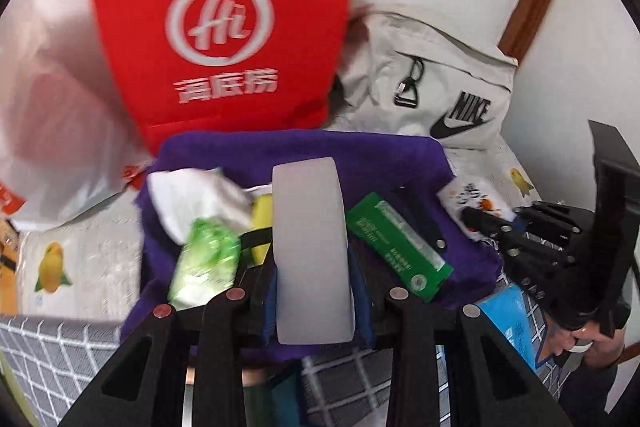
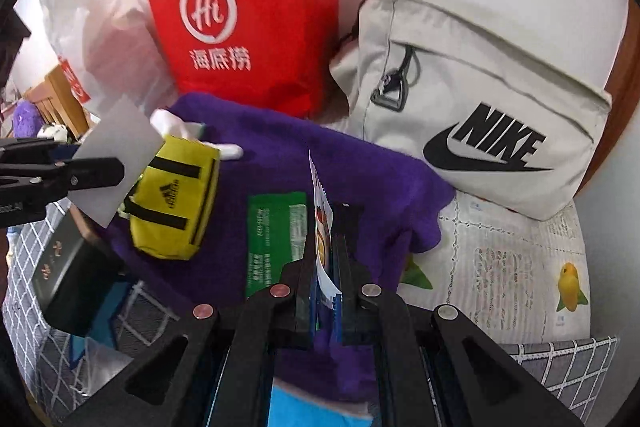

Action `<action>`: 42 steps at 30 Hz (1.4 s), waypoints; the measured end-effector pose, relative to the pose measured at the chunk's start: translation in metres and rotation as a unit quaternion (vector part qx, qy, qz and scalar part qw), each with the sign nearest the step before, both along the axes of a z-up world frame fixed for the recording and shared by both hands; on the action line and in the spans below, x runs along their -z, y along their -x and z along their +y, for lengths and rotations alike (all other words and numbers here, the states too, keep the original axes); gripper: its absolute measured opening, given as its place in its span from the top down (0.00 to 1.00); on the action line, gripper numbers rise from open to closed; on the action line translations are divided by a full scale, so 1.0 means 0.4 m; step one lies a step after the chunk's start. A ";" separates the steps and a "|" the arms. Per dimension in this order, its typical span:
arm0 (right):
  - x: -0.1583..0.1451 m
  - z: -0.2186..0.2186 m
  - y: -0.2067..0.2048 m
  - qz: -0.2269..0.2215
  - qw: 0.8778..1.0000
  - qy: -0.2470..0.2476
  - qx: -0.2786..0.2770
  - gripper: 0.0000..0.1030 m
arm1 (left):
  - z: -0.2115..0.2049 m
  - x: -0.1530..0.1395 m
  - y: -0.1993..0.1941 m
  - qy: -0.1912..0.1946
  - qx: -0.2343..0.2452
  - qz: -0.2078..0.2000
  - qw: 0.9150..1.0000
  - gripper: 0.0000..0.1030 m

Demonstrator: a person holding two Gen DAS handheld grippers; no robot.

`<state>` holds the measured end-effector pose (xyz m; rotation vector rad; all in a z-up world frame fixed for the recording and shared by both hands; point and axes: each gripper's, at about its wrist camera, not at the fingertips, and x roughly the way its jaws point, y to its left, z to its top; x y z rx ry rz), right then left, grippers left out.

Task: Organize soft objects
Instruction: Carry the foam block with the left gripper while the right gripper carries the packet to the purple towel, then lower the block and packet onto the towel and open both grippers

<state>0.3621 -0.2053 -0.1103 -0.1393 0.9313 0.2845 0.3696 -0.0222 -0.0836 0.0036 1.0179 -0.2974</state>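
Note:
My left gripper [image 1: 314, 303] is shut on a flat grey block [image 1: 310, 247], held above a purple cloth [image 1: 404, 155]; the block also shows at the left of the right wrist view [image 2: 116, 163]. My right gripper [image 2: 325, 287] is shut on a thin white printed packet [image 2: 322, 227], held edge-on over the purple cloth [image 2: 272, 155]. On the cloth lie a yellow Adidas pouch [image 2: 172, 207], a green packet [image 2: 276, 227] and a white tissue pack [image 1: 196, 195]. A green wrapped pack [image 1: 208, 263] lies by my left fingers. The right gripper appears at the right of the left wrist view [image 1: 516, 227].
A red paper bag [image 2: 248, 11] stands behind the cloth against the wall. A cream Nike bag [image 2: 480, 107] lies at the right. A white plastic bag [image 2: 100, 27] is at the back left. A black box [image 2: 76, 275] and grey checked bedding [image 2: 560, 363] lie near me.

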 end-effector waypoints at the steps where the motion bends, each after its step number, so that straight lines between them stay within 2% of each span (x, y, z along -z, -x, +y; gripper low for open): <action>1: 0.007 -0.001 -0.006 0.004 1.000 0.002 0.001 0.94 | -0.012 0.007 -0.006 0.000 0.003 0.003 1.000 0.70; 10: 0.059 -0.013 -0.028 0.032 0.999 0.021 -0.001 0.93 | -0.107 0.079 -0.037 -0.006 0.030 0.038 0.999 0.70; 18: 0.081 -0.022 -0.041 0.049 0.999 0.013 -0.006 0.93 | -0.142 0.121 -0.041 -0.019 0.042 0.056 0.997 0.68; 21: 0.082 -0.023 -0.040 0.050 0.999 0.007 -0.011 0.87 | -0.143 0.129 -0.043 -0.021 0.043 0.060 0.997 0.66; 23: 0.083 -0.027 -0.041 0.052 0.999 0.001 -0.013 0.74 | -0.147 0.133 -0.046 -0.022 0.043 0.065 0.997 0.60; 25: 0.078 -0.029 -0.040 0.051 0.999 -0.009 -0.013 0.65 | -0.149 0.130 -0.044 -0.023 0.043 0.062 0.997 0.42; 27: 0.070 -0.029 -0.037 0.048 0.999 -0.018 -0.015 0.59 | -0.146 0.118 -0.041 -0.012 0.047 0.056 0.997 0.36; 29: 0.056 -0.033 -0.028 0.040 0.999 -0.024 -0.015 0.52 | -0.143 0.108 -0.038 -0.012 0.046 0.053 0.997 0.35; 42: 0.001 -0.048 0.032 0.031 0.998 -0.045 -0.006 0.47 | -0.057 0.010 0.015 -0.030 0.006 0.029 0.999 0.35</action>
